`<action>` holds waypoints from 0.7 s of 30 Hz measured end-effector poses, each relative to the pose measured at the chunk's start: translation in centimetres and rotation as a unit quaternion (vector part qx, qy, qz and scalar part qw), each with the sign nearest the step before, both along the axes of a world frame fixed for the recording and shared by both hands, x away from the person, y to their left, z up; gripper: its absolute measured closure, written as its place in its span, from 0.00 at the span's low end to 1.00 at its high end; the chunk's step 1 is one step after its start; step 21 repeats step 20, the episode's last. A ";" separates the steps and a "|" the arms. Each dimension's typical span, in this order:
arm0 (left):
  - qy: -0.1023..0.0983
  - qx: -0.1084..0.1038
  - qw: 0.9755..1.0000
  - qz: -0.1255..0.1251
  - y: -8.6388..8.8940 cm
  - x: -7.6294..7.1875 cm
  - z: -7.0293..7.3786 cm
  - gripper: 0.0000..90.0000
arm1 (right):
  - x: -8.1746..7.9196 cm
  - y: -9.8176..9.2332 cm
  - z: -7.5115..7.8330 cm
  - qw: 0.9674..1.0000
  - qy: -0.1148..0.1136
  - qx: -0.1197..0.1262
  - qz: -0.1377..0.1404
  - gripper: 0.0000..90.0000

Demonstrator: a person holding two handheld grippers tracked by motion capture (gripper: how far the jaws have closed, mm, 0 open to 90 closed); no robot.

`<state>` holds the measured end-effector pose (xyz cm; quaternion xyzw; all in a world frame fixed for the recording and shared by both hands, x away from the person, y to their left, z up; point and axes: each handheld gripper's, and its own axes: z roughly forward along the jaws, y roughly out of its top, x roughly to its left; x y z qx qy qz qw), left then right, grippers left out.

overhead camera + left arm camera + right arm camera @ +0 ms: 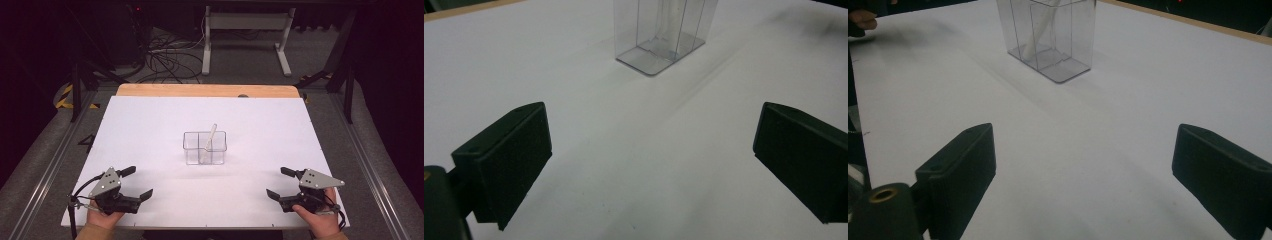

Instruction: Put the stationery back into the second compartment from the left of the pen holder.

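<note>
A clear plastic box (204, 148) with an inner divider stands at the middle of the white table (150, 125). A white stick (208, 142) leans inside it, its top poking above the rim. The box also shows ahead in the left gripper view (659, 35) and in the right gripper view (1050, 37), where the stick (1040, 30) rests in its left compartment. My left gripper (138, 184) sits open near the front left edge, nothing between its jaws. My right gripper (279, 184) is open near the front right edge, also holding nothing. Both are well short of the box.
The wooden table edge (207, 90) runs along the far side. Beyond it stand a white desk frame (245, 40) and loose cables (165, 60) on the floor. Metal rails (45, 170) flank the table on both sides.
</note>
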<state>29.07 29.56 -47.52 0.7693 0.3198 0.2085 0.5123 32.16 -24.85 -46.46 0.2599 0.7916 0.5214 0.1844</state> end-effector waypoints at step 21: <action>-0.009 -0.002 1.000 0.014 0.2 -0.1 0.1 0.04 | 0.0 0.1 0.1 1.000 -0.002 -0.002 0.002 0.13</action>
